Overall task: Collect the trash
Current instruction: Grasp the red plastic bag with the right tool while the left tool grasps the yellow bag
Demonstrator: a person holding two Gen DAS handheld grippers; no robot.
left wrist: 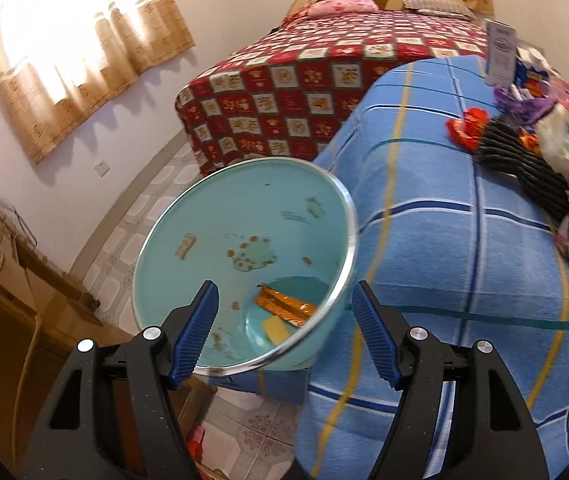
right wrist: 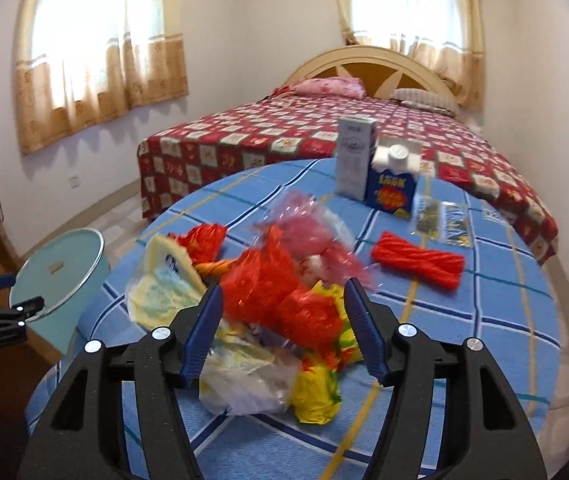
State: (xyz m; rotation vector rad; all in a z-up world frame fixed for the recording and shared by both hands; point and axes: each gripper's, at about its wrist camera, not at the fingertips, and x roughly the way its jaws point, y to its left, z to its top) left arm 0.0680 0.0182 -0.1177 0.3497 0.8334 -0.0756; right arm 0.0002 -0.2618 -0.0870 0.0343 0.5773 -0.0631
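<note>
The left tongs (left wrist: 284, 332) stand open with nothing between the blue pads, and they hang just over the rim of the bin (left wrist: 240, 264), a light blue round bin that sits beside the tabletop (left wrist: 424, 240) with its blue checked cloth. Inside the bin, just ahead of the tongs, lie an orange wrapper (left wrist: 284, 306) and a small yellow piece (left wrist: 274, 330). To the right of these tongs and further away, the trash pile (left wrist: 544, 152) lies on the cloth. The right tongs (right wrist: 282, 320) are also open and hold nothing; the pads stand on both sides of the pile (right wrist: 280, 280) in the picture, but I cannot tell if they touch it. The pile is made of red, yellow, pink and clear plastic bags, crumpled together. Beyond it, to the right of the tongs, lies a red knitted piece (right wrist: 418, 266), and further away stand a grey box (right wrist: 354, 158) and a blue carton (right wrist: 394, 180), just beside each other. Far behind is a bed (right wrist: 324, 136) with a red checked cover.
</note>
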